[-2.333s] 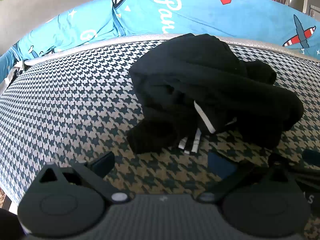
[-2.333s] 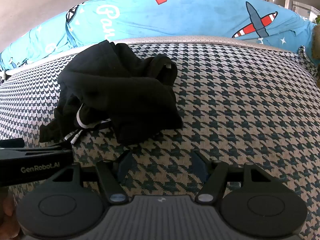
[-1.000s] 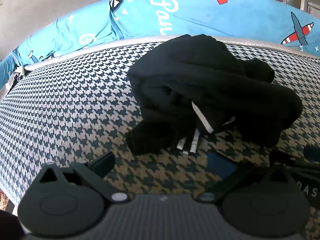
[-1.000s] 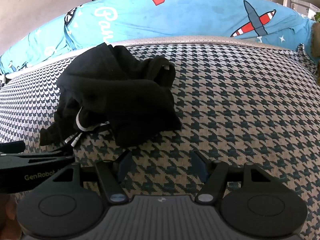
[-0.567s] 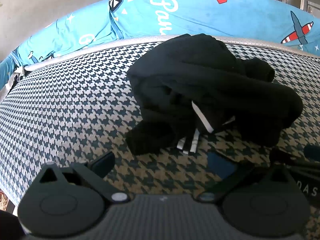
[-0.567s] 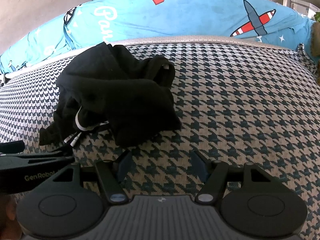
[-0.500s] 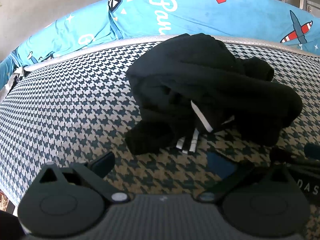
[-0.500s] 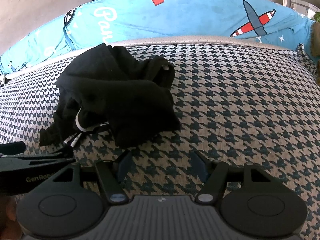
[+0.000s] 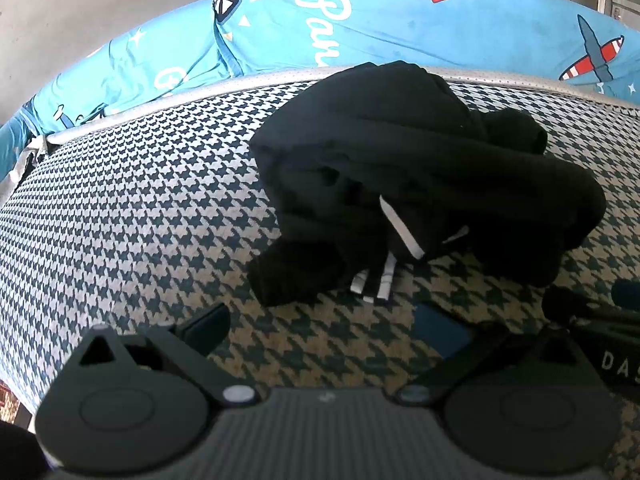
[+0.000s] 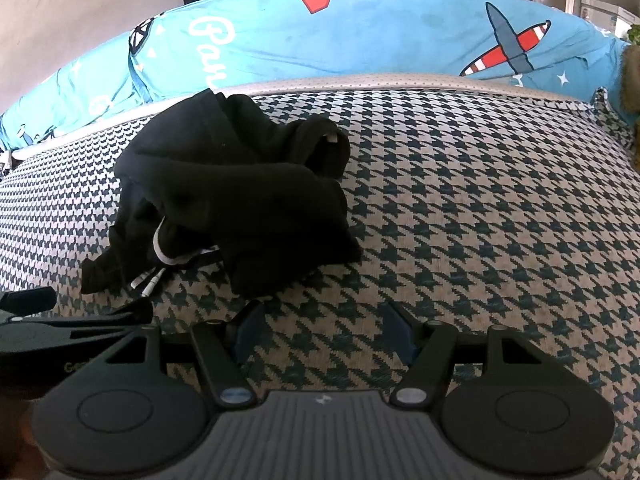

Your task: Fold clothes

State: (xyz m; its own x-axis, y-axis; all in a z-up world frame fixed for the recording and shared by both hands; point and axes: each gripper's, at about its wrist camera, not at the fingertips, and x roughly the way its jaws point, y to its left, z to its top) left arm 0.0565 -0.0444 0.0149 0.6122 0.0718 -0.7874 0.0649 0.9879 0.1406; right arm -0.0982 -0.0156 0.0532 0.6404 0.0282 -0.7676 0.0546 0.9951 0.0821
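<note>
Black fabric, a crumpled garment (image 9: 420, 184) with white drawstrings (image 9: 376, 284) poking out, lies heaped on the houndstooth cushion (image 9: 132, 208), close to its back edge where the blue aeroplane-print cover (image 10: 360, 44) rises behind. Nothing looks folded yet; I'd say the job has barely begun. The left gripper (image 9: 320, 326) and the right gripper (image 10: 322, 330) both sit low just short of the heap, fingers spread wide, empty. Spreading it flat seems the first thing left to do.

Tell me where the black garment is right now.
The black garment lies crumpled on the houndstooth surface, ahead of both open grippers, right of centre in the left wrist view, near the blue cushion.
</note>
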